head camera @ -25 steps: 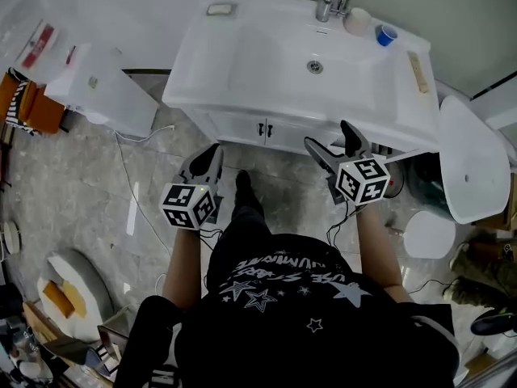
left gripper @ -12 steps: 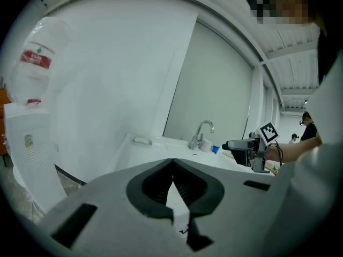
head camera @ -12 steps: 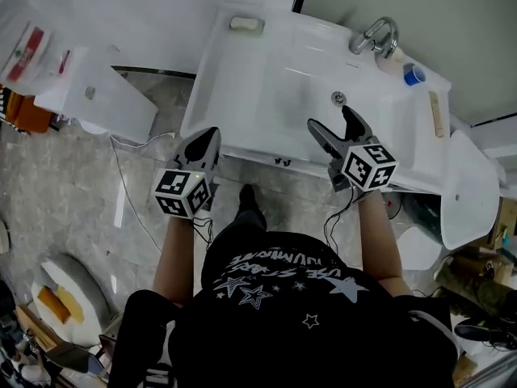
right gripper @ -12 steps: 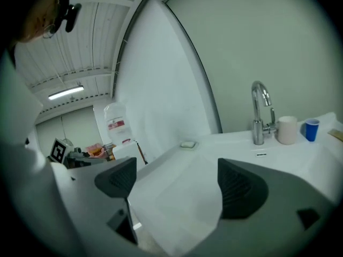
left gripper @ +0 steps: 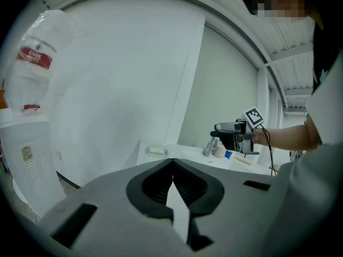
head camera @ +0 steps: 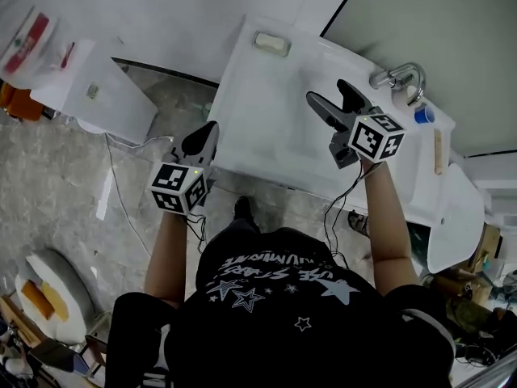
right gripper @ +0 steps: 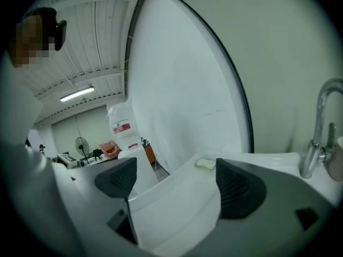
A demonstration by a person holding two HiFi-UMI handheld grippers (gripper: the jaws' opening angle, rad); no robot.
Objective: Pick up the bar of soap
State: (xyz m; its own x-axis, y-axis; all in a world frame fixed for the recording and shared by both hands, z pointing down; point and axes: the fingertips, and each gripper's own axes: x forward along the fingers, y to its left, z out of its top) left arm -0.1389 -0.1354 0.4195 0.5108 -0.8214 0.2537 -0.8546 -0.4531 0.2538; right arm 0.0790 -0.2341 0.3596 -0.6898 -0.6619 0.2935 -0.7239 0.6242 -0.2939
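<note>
The pale bar of soap (head camera: 271, 44) lies in a dish at the far left corner of the white sink (head camera: 250, 111); it also shows small in the left gripper view as the soap (left gripper: 157, 151) and between the jaws in the right gripper view as the soap (right gripper: 204, 164). My right gripper (head camera: 329, 97) is open above the basin, pointing toward that corner, with nothing between its jaws. My left gripper (head camera: 207, 136) is shut and empty, held in front of the sink's near left edge.
A chrome tap (head camera: 396, 78), a blue cup (head camera: 422, 115) and a wooden brush (head camera: 439, 151) sit along the sink's right side. A white water dispenser (head camera: 89, 87) stands to the left. A white lid-like object (head camera: 452, 217) lies at the right. Cables trail on the tiled floor.
The right gripper has moved forward from the sink's front edge to over the basin, still open. The left gripper stayed shut near the sink's front. The head view shifted, so the sink appears turned.
</note>
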